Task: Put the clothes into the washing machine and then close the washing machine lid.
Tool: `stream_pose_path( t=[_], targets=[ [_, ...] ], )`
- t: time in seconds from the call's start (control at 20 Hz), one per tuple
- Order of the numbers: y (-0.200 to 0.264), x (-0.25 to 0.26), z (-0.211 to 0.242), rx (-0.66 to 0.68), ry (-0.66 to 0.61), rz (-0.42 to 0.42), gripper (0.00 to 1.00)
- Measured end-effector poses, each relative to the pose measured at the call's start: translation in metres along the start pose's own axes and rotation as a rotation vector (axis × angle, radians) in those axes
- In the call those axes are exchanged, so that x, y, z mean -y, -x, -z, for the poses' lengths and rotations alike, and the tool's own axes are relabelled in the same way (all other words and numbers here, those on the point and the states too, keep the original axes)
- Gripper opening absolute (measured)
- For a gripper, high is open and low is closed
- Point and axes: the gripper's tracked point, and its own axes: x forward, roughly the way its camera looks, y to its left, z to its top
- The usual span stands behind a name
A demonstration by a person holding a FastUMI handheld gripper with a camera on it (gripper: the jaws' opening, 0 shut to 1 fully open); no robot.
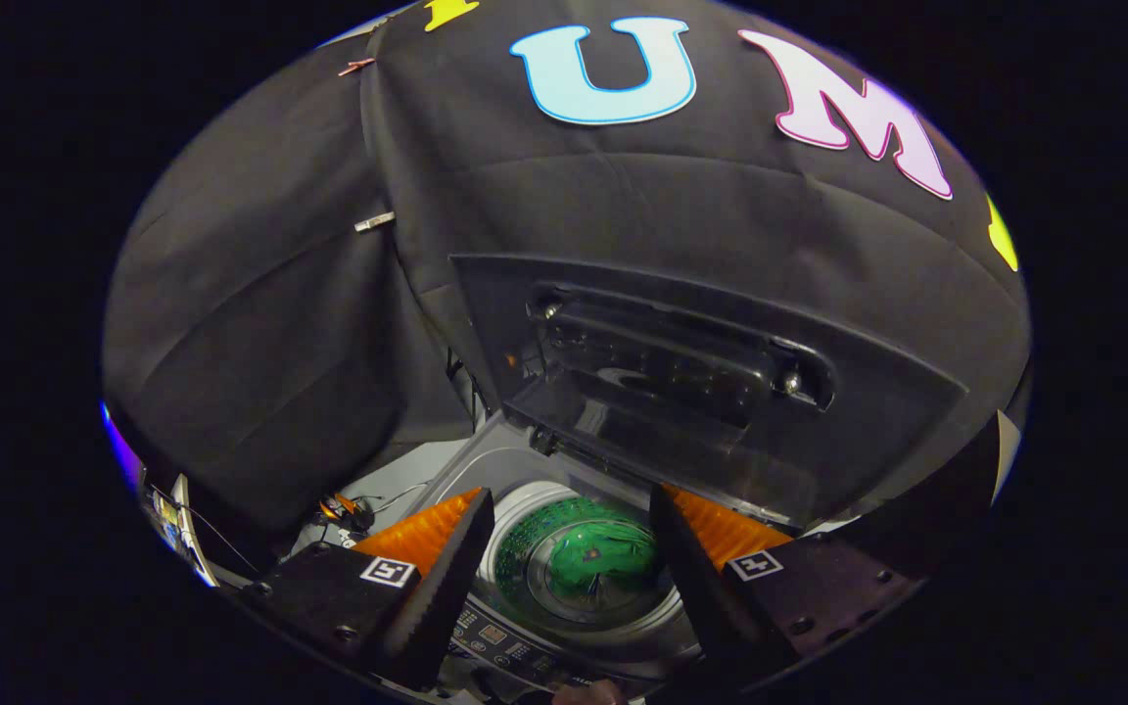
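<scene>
Washing machine lid (721,392) is being seen propped upright at the far side of the open tub, leaning back against the dark cloth wall (260,323), with its recessed handle panel facing the gripper. It is being judged a stiff, hinged panel of moderate weight, likely to be swung down under its own weight once tipped forward, so a push or a hold near its upper free edge, well away from the hinge, is being favoured over a pinch on its smooth face, which is probably slippery. The washing machine (486,460) is being viewed from above, its pale top deck reaching left toward some loose cables (353,509). The drum (579,568) is being shown between and just beyond the fingers, and a green garment (603,560) is lying at its bottom; it is being judged soft, light and limp, already in place. A control panel (505,641) is sitting along the near rim of the tub. The gripper (569,558) is being held wide apart above the opening, with nothing between its fingers.
</scene>
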Motion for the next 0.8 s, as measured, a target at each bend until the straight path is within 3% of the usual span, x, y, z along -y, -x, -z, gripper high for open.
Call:
stream_pose_path(
  t=[0.5,0.8],
  targets=[
    [0.035,-0.022,-0.068,0.303,0.064,-0.093,0.99],
    [0.055,0.002,-0.111,0.516,0.074,0.012,0.99]
  ],
)
